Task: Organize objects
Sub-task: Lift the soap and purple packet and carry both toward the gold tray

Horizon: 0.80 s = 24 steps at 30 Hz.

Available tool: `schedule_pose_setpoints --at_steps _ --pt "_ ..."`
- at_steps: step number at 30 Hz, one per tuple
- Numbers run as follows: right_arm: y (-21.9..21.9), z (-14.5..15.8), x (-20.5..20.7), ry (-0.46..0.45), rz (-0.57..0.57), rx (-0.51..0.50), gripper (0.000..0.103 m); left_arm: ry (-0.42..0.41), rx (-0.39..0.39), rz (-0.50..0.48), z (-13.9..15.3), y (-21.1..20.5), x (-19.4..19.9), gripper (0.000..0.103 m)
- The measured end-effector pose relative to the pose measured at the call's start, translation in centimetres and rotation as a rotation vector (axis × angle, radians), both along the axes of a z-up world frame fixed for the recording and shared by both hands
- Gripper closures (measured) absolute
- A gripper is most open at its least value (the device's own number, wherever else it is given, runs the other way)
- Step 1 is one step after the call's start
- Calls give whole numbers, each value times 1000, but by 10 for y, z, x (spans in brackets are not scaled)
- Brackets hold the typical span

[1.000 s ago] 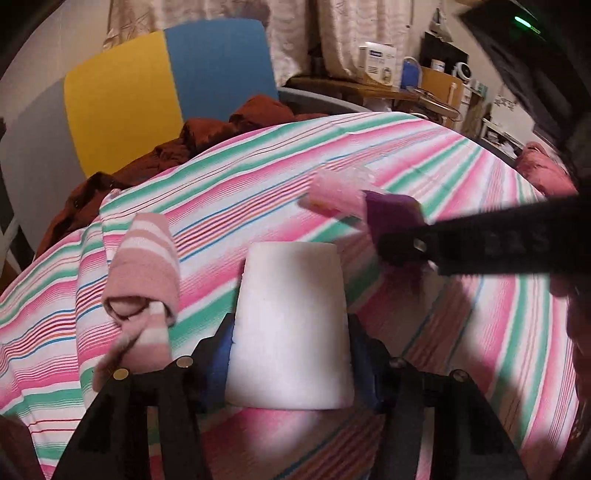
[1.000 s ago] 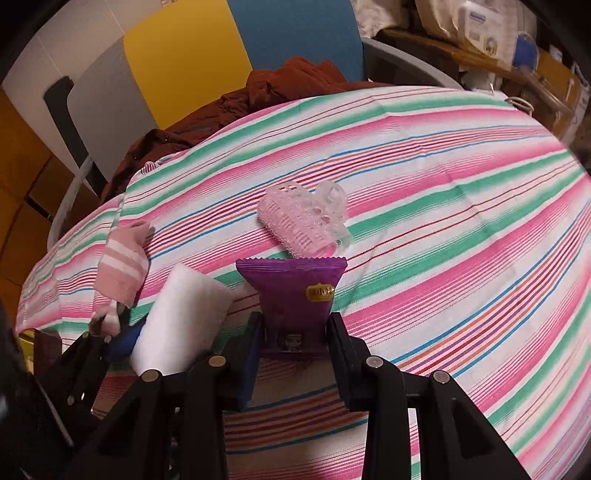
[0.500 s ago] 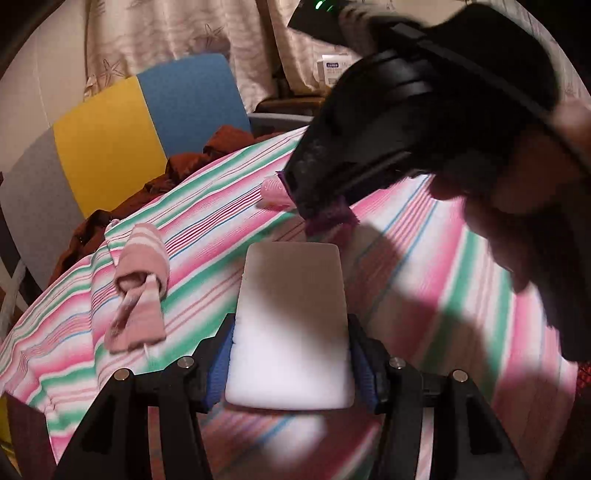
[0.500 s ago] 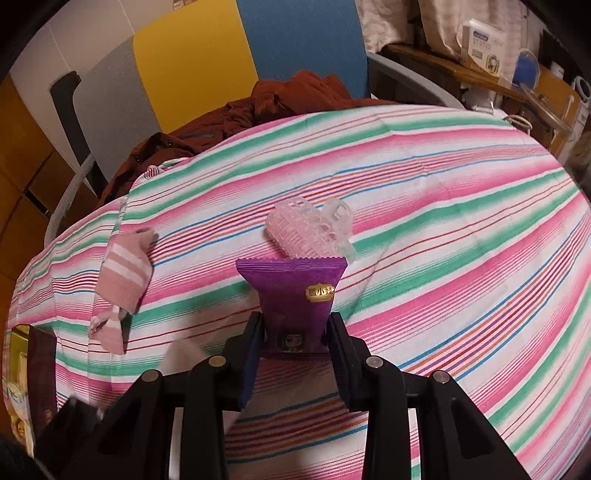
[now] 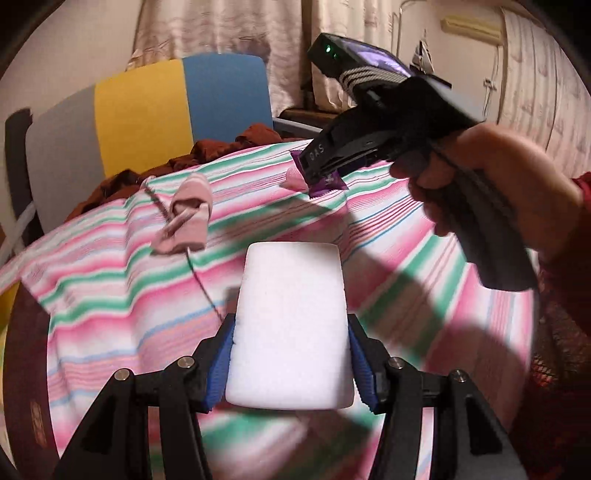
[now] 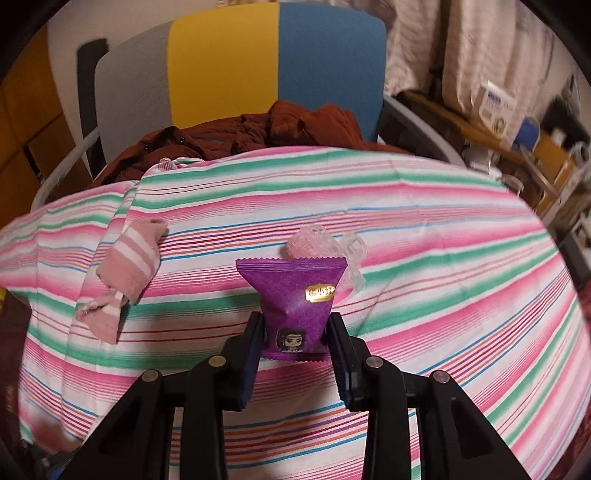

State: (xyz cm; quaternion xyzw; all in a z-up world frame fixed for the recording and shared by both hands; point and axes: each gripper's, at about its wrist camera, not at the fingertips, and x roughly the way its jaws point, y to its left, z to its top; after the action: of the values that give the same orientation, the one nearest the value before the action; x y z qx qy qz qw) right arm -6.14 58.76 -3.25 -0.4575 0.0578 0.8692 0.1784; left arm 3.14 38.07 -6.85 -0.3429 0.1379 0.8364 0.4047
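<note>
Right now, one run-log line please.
left tool: shut on white sponge | right tool: shut on purple packet | sock: on cloth

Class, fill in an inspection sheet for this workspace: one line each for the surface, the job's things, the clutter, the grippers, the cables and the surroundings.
Surface: striped cloth, wrinkled at its left.
Job's things: white sponge and purple snack packet, both held; pink striped sock and clear pink hair roller lying on the cloth.
Clutter: brown garment heaped beyond the cloth.
Grippers: left gripper shut on the sponge; right gripper shut on the packet.
Cables: nothing seen.
Surroundings: grey, yellow and blue chair back; curtains; cluttered shelf.
</note>
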Motion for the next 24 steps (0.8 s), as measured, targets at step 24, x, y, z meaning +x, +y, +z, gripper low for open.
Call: schedule_pose_setpoints --at_steps 24 --pt "-84 37 57 3 124 -65 68 -22 153 54 45 -103 32 46"
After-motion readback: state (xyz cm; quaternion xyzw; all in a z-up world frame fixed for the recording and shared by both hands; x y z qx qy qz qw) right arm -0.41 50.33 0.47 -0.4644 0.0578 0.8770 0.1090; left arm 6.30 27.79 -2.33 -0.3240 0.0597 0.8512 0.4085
